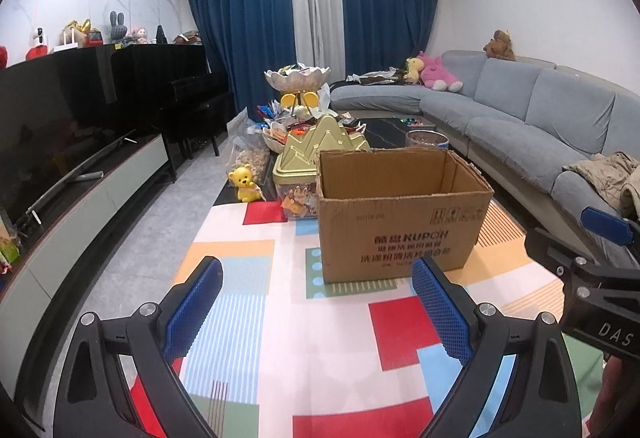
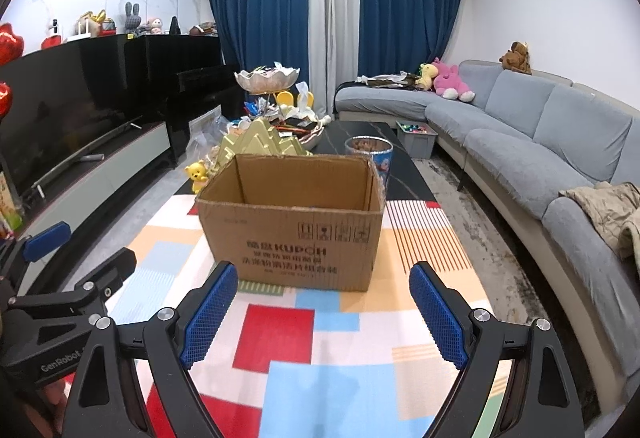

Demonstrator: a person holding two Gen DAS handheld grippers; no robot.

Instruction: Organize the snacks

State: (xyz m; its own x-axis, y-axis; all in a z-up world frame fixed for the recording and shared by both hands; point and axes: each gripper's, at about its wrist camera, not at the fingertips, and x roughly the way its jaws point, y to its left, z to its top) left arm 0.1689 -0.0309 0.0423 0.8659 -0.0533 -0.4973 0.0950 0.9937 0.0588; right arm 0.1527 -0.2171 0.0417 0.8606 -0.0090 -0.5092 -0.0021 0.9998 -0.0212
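**Open carton waits on the patterned desk, both claws spread**

The cardboard box [image 1: 404,214] stands upright with its top open, brown, ragged along the rim, dark print on its near face. It sits on the desk's colourful cover [image 1: 256,318], ahead of both claws. Behind it lies the snack pile [image 1: 304,126] with a gold-lidded jar [image 1: 316,150]. The left claw [image 1: 318,312] and right claw [image 2: 320,316] are both released, grasping nothing. Only the right view shows the grey bin [image 2: 416,136] by the sofa [image 2: 520,142].
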